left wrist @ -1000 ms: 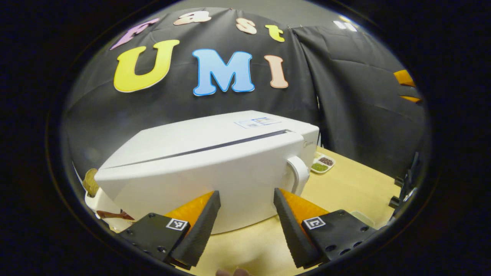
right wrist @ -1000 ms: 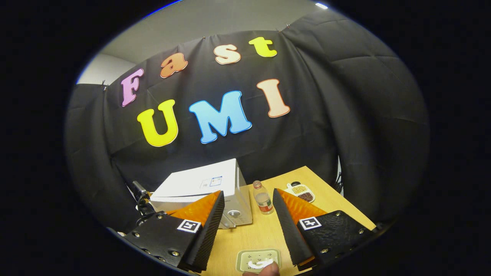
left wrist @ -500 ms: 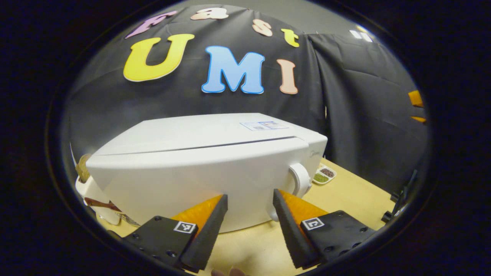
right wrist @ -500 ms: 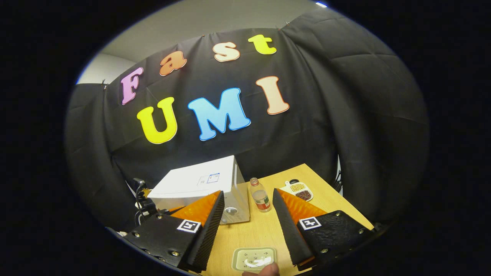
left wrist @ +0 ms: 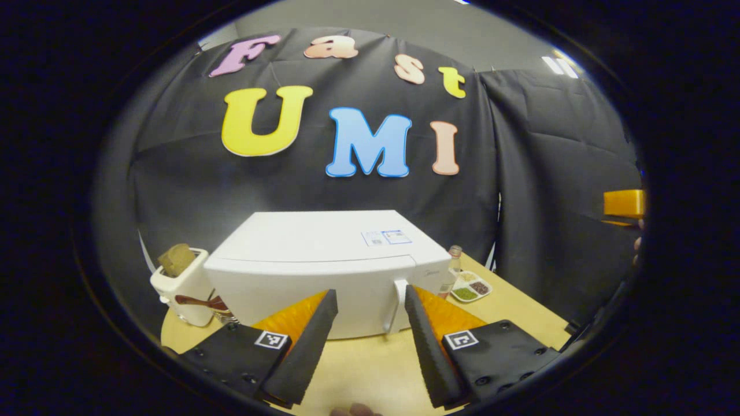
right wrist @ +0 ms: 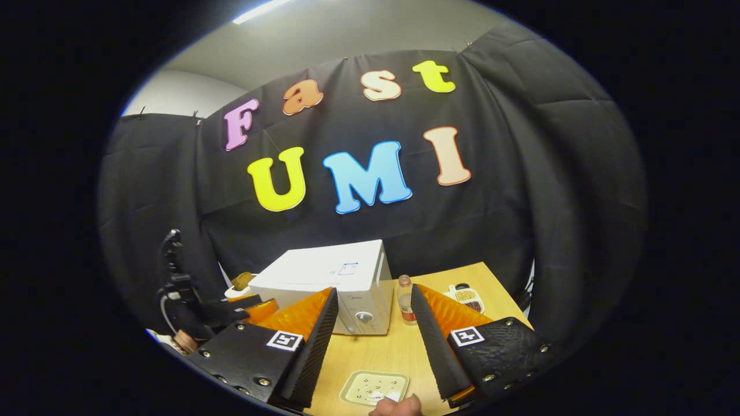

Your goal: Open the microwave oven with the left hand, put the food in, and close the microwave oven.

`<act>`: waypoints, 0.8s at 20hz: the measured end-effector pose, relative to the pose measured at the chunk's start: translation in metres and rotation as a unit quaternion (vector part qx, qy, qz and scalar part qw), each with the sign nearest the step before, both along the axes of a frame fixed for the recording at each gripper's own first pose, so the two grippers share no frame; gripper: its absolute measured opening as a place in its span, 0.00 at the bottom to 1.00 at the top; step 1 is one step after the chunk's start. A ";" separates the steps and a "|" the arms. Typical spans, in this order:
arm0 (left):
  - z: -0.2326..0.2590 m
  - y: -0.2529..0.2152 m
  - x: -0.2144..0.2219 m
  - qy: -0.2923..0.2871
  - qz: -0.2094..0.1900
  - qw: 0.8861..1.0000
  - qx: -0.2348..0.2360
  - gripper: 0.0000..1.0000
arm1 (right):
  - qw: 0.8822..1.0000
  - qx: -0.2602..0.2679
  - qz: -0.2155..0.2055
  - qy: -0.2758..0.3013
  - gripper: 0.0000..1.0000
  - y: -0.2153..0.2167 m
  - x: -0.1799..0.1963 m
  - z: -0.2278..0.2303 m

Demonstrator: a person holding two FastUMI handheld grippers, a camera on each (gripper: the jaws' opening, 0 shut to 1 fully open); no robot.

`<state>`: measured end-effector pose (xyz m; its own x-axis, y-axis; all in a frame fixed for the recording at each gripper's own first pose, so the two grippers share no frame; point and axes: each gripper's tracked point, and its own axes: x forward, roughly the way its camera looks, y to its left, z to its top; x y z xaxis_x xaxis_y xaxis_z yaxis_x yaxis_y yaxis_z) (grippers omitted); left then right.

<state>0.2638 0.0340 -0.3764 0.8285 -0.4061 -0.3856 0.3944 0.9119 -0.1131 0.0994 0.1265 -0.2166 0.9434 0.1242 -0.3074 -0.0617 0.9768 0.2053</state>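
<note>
The white microwave [left wrist: 324,260] stands at the back of the wooden table [left wrist: 370,361] with its door shut and its handle [left wrist: 398,306] on the right side. My left gripper [left wrist: 368,294] is open and hangs a short way in front of the door, touching nothing. In the right gripper view the microwave [right wrist: 329,277] is farther off, and my right gripper [right wrist: 373,292] is open above a pale square plate [right wrist: 373,387] on the table. What lies on the plate is too small to tell. The left gripper [right wrist: 231,309] shows at the left.
A white toaster [left wrist: 182,283] with bread stands left of the microwave. A small bottle [right wrist: 406,299] and a divided dish of beans [left wrist: 469,289] sit to its right. A fingertip [right wrist: 399,407] shows at the bottom edge. Black cloth walls close in the table.
My left gripper has drawn back from the microwave, which now looks smaller, and the dark gap along the door has closed. The right gripper shifted slightly; the plate stays below it.
</note>
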 end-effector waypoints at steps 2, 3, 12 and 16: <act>0.047 0.017 -0.035 -0.026 0.041 0.999 -0.001 0.84 | 0.999 -0.017 0.032 -0.003 0.78 -0.001 0.000 0.001; 0.068 0.025 -0.053 -0.034 0.063 0.997 0.002 0.84 | 0.998 -0.032 0.049 -0.009 0.78 -0.001 0.002 0.004; 0.224 0.094 -0.171 -0.129 0.202 0.970 0.038 0.94 | 0.986 -0.043 0.133 -0.086 0.78 0.067 0.005 0.066; 0.261 0.111 -0.193 -0.177 0.200 0.962 0.052 0.94 | 0.984 -0.072 0.099 -0.130 0.78 0.085 -0.009 0.097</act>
